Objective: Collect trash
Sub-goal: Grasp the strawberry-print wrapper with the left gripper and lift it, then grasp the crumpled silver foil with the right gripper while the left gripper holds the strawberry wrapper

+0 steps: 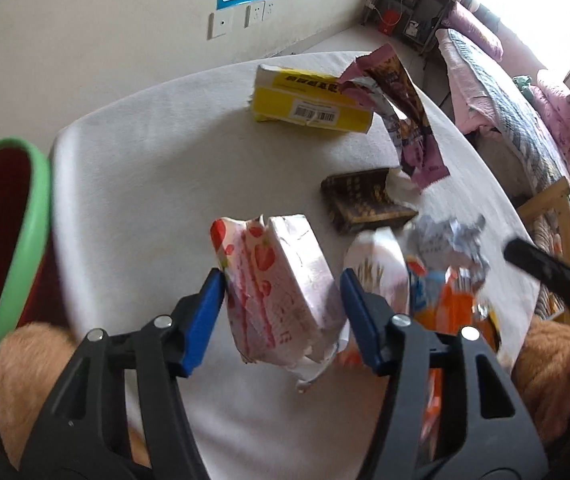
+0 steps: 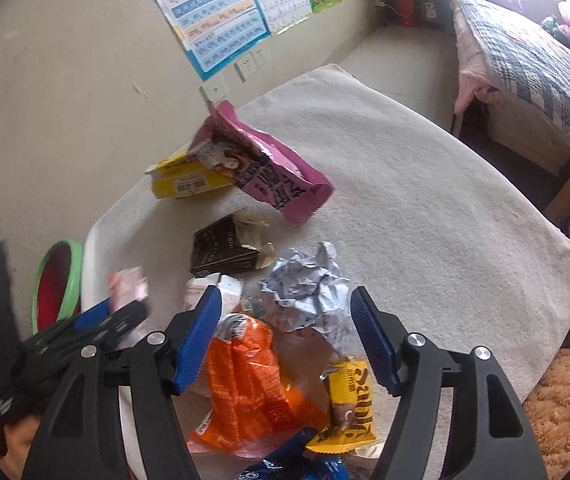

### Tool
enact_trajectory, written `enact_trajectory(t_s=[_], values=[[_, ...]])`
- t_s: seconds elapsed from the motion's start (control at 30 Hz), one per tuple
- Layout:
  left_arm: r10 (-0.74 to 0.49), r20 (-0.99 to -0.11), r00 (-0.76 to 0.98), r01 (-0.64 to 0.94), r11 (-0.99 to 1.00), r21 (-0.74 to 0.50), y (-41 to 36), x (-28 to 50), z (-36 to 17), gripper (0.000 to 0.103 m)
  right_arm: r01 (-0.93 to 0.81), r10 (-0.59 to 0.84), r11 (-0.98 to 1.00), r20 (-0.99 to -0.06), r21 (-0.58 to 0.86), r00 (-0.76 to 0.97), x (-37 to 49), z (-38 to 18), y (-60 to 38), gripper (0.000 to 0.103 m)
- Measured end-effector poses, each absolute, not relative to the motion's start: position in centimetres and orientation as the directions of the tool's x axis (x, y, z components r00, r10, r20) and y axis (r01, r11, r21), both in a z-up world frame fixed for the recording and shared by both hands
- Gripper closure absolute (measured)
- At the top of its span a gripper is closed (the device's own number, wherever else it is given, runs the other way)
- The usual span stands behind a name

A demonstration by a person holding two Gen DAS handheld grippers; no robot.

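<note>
Left tool (image 1: 283, 280) w/ blue pads brackets a crumpled pink-white strawberry-print carton (image 1: 281, 288); left pad touches it, right pad just clear, so no firm grip. Carton sits above the white cloth-covered surface (image 1: 157, 152), near the green-rimmed red bin (image 1: 9, 240). Right tool (image 2: 285, 320) hangs open over crumpled grey-white paper (image 2: 309, 292) and an orange plastic wrapper (image 2: 245, 384).

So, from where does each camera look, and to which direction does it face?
Left wrist: sits on the left gripper, looking down over the table at a strawberry carton between its jaws; the bin stands left.
Right wrist: sits on the right gripper, looking down at crumpled paper and an orange wrapper; the left gripper shows at its left edge.
Shared: yellow box, pink bag, dark box, bin.
</note>
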State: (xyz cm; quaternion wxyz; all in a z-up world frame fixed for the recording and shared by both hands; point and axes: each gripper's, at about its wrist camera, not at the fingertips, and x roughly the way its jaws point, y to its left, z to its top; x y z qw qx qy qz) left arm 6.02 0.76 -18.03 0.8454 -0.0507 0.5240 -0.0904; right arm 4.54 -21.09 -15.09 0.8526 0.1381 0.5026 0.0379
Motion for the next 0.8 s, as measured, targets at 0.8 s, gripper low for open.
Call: enact_trajectory(t_s=[0.8], values=[[-0.187, -0.891, 0.415, 0.080, 0.982, -0.169, 3.2, 1.9, -19.3, 0.038, 0.158, 0.202, 0.944, -0.888, 0.289, 0.414, 7.9, -18.4, -21.1, 0.033]])
